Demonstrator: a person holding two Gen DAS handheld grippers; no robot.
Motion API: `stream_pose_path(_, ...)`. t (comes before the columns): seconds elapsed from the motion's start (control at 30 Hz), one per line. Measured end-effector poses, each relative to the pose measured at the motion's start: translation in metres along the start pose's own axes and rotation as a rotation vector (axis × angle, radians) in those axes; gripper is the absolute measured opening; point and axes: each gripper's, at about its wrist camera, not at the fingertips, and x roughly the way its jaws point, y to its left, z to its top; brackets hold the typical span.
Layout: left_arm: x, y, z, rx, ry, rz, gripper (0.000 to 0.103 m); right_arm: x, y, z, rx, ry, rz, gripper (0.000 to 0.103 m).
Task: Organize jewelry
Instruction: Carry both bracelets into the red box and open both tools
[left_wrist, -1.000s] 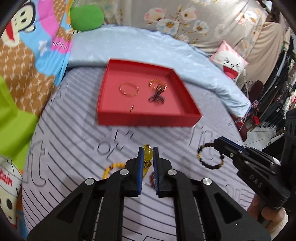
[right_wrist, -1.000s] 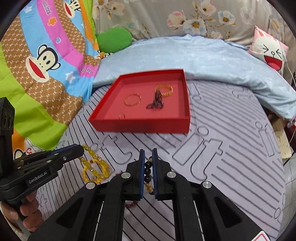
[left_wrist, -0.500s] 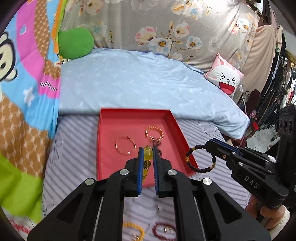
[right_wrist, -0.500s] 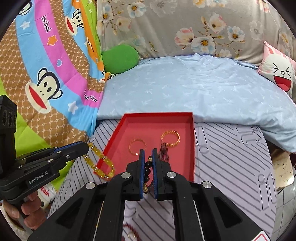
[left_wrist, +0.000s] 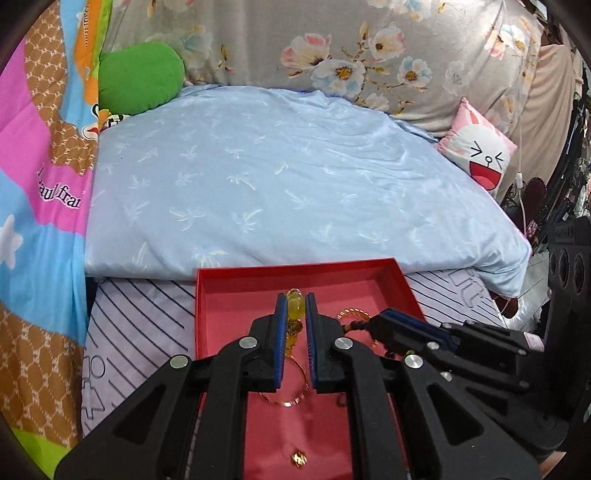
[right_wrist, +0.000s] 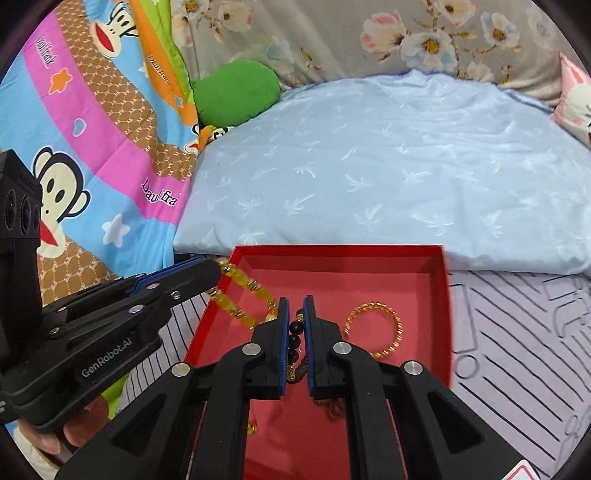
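Both bracelets held over the red tray, ready to drop.

The left hand-held gripper (left_wrist: 295, 314) is clamped on a yellow bracelet (right_wrist: 236, 295); the right hand-held gripper (right_wrist: 294, 314) pinches a dark bracelet (right_wrist: 294, 334). Both hang over the tray (right_wrist: 441, 295), which sits on the striped bed sheet (right_wrist: 517, 332). Judging by how they dangle, these strung beads are light and limp, so they should swing and pool when released. The smooth beads may slip; a grip across one bead or the cord between beads looks safest. Counted: two hand-held grippers, two held bracelets, and one tray already holding two gold bangles, a thin one (left_wrist: 291, 387) and a textured one (right_wrist: 373, 328), plus one small gold piece (left_wrist: 298, 459). A further dark piece under the right hand-held gripper is too hidden to tell.
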Motion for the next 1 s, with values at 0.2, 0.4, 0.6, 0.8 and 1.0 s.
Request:
stream_pose_path(0.2, 0.044, 0.022, -0.003, -0.027, 0.064, 0.031, 0.009, 0.041, -0.002, -0.004, -0.035, 0.065, -0.054, 0.009)
stream_pose_path(0.4, 0.054, 0.03, -0.014, -0.028, 0.063, 0.083, 0.029, 0.038, -0.016, -0.009, -0.009, 0.045, -0.085, 0.029)
stream_pose_path(0.6, 0.046, 0.03, -0.017, -0.033, 0.05, 0.095, 0.033, 0.022, -0.018, -0.015, -0.016, 0.015, -0.099, 0.029)
stream_pose_path(0.8, 0.021, 0.02, -0.023, 0.002, 0.023, 0.114, 0.034, -0.007, -0.005, -0.032, -0.077, -0.016, -0.142, 0.03)
stream_pose_path(1.0, -0.017, 0.005, -0.035, 0.019, -0.003, 0.116, 0.034, -0.041, 0.006, -0.054, -0.095, -0.03, -0.149, 0.031)
